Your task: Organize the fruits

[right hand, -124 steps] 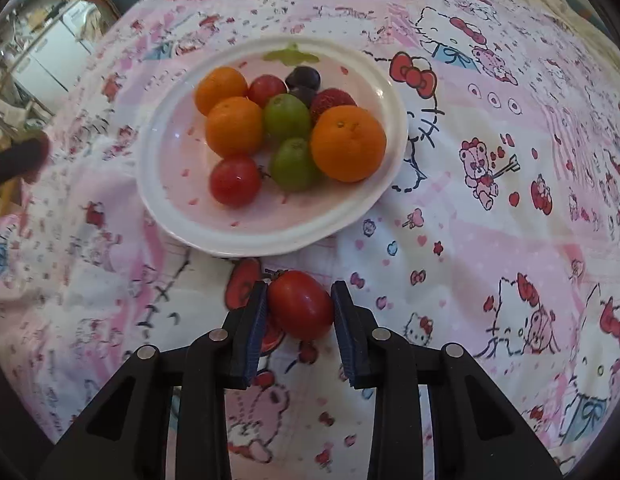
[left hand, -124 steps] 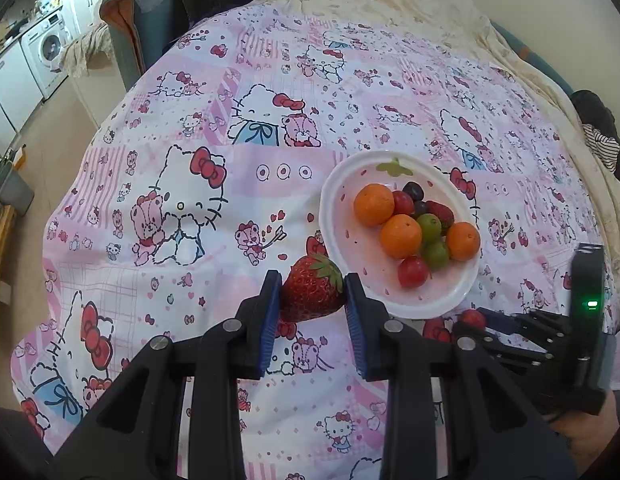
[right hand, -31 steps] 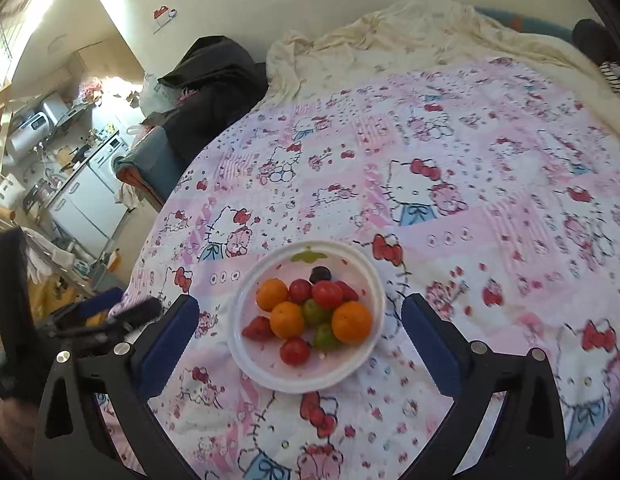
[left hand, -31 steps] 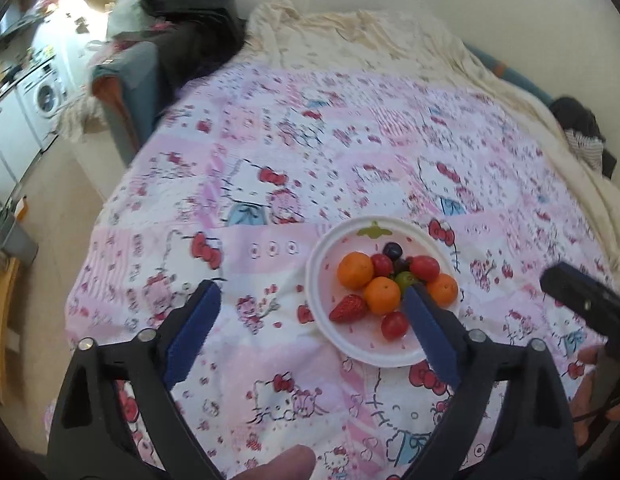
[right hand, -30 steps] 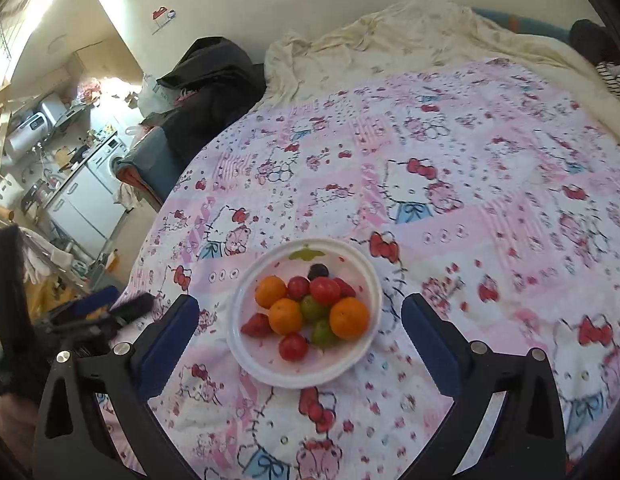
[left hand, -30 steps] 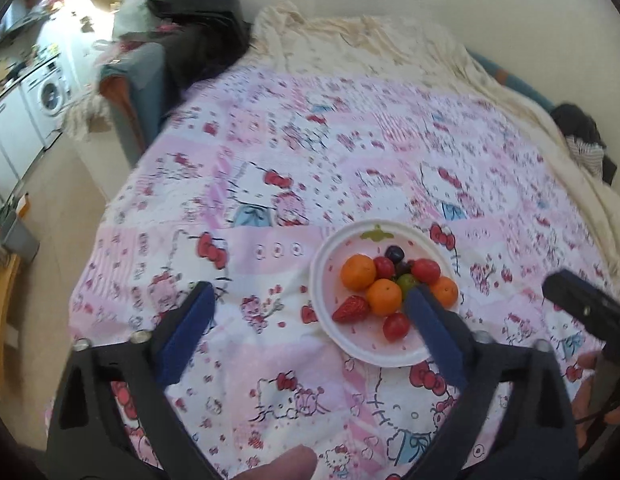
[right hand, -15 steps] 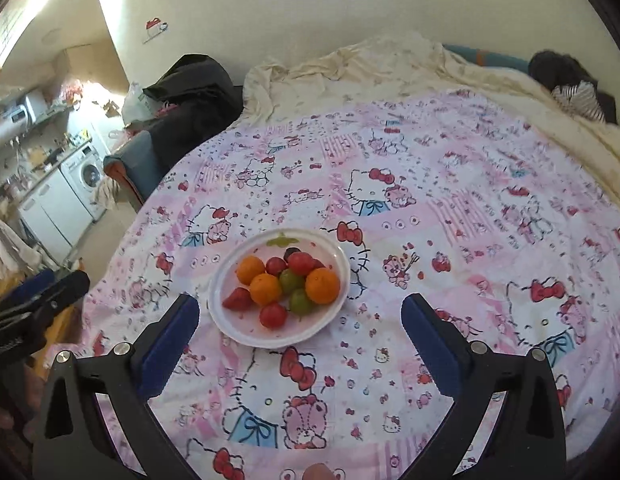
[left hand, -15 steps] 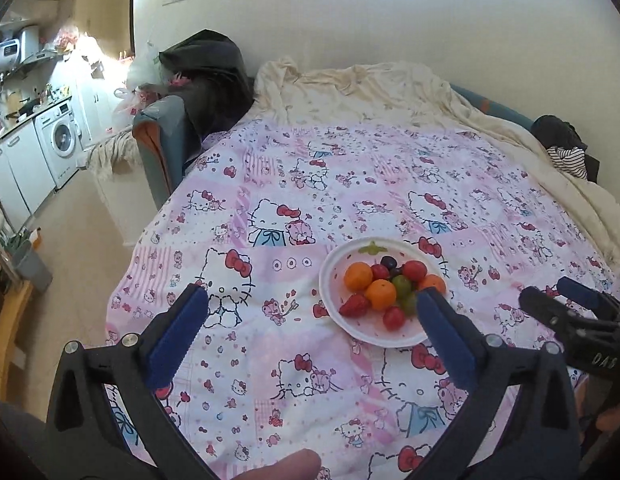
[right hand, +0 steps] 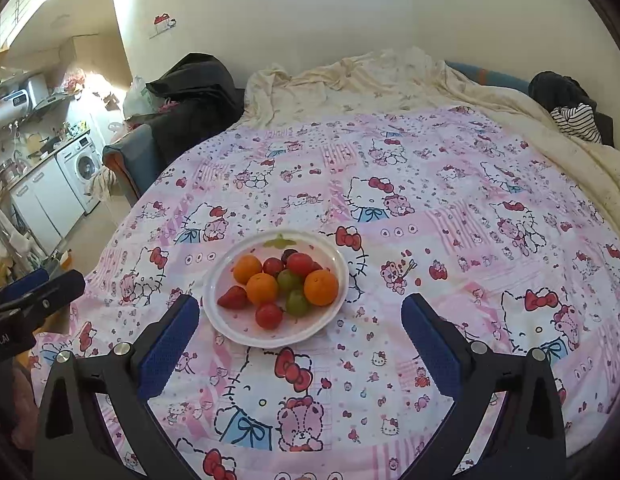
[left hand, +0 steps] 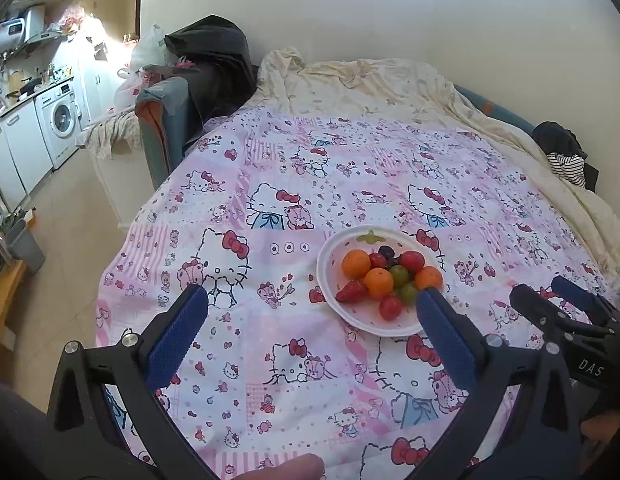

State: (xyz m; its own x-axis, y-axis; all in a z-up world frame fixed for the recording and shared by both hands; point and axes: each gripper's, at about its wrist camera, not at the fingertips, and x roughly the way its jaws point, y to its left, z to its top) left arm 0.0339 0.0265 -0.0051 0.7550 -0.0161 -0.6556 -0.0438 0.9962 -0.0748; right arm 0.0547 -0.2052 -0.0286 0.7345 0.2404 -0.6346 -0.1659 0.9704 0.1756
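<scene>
Pink cartoon-cat patterned soft bedspread fills your view. Your left gripper is spread wide and empty. The round glossy white plastic plate holds every fruit: pointed red strawberry, dimpled oranges, smooth green grapes. Your right gripper is likewise spread and empty. Sorting looks finished; you likely need only hold clear.

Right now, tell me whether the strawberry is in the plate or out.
In: the strawberry lies inside the white plate, beside an orange.

obstacle: plate of fruit mid-bedspread | around it: open cloth
</scene>
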